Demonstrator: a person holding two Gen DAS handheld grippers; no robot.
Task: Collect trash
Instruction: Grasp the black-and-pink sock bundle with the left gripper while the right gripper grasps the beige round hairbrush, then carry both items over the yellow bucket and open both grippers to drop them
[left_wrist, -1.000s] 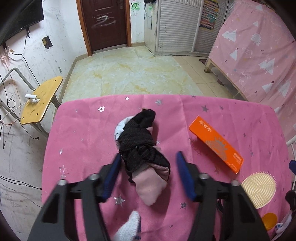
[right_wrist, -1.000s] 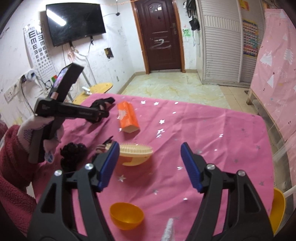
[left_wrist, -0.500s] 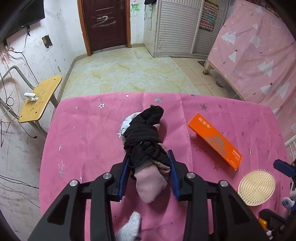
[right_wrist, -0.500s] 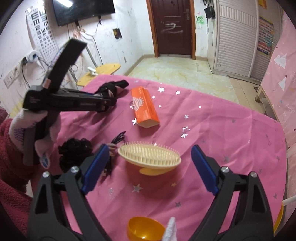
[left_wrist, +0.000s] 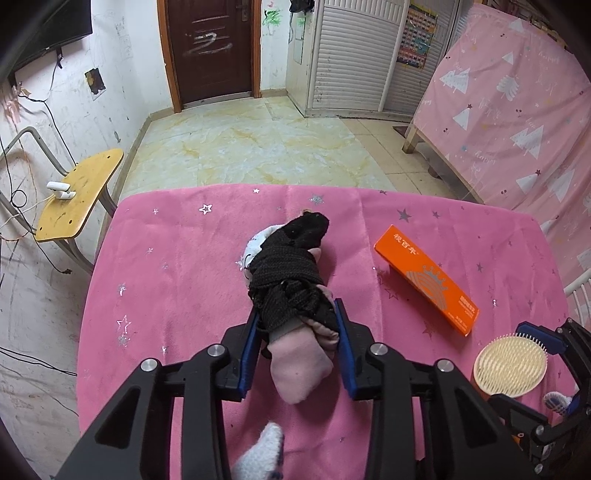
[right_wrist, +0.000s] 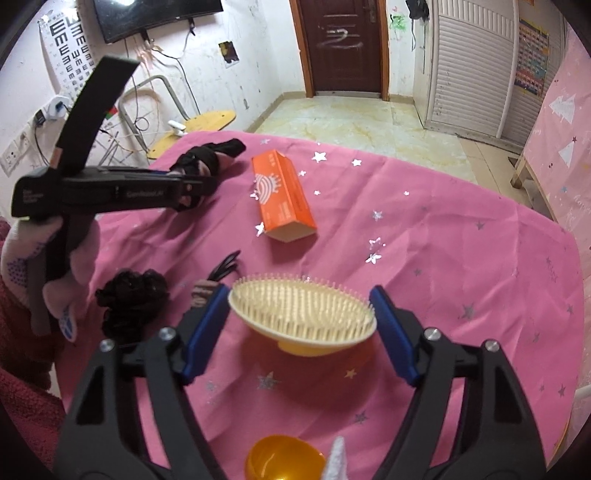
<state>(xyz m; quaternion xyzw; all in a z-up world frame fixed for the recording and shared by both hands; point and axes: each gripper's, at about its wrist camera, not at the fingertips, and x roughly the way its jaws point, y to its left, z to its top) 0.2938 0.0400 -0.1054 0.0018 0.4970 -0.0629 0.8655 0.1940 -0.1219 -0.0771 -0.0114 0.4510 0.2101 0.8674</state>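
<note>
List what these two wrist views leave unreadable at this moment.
- Right wrist view: underside of the brush, hidden by its own bristled top.
- Right wrist view: orange bowl cut off by the bottom edge.
- Left wrist view: print on the orange box too small.

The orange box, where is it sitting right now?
The orange box lies flat on the pink tablecloth, to the right of the bundle of socks in the left wrist view, with the round brush just nearer the camera.
</note>
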